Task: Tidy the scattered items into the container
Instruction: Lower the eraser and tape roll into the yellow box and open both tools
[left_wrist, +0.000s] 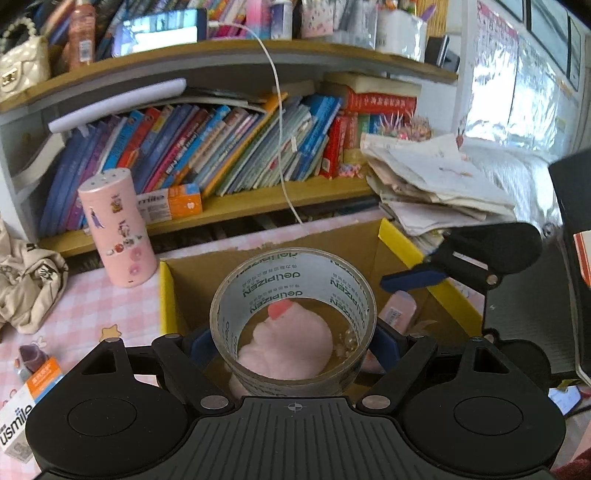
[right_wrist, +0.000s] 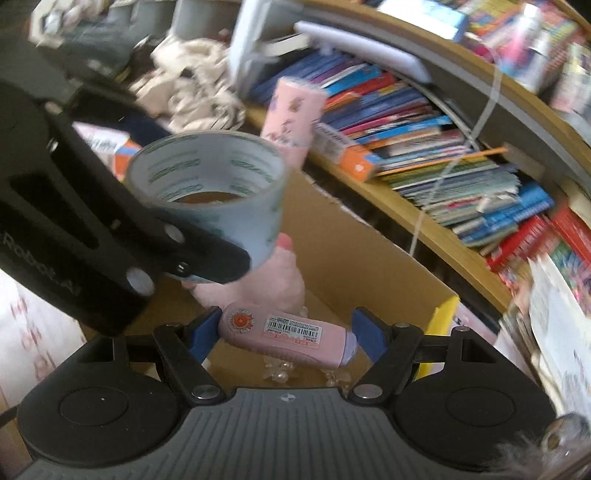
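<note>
My left gripper (left_wrist: 293, 345) is shut on a roll of clear tape (left_wrist: 295, 273), its blue pads pressing the roll's two sides. It hangs over an open cardboard box (left_wrist: 192, 284) with yellow flaps. Through the roll I see a pink plush toy (left_wrist: 291, 343) lying inside the box. My right gripper (right_wrist: 288, 332) is shut on a pink tube (right_wrist: 284, 332) with a barcode label, gripped end to end, also above the box (right_wrist: 369, 258). The right wrist view shows the tape roll (right_wrist: 207, 184) up left, the plush (right_wrist: 280, 280) and loose pearls (right_wrist: 277, 373) on the box floor.
A pink stickered canister (left_wrist: 118, 229) stands left of the box on the pink checked cloth. Behind are shelves of books (left_wrist: 221, 147), a hanging white cable (left_wrist: 280, 129) and a paper pile (left_wrist: 436, 184). Beige fabric (left_wrist: 29, 280) and a toothpaste carton (left_wrist: 26, 402) lie at left.
</note>
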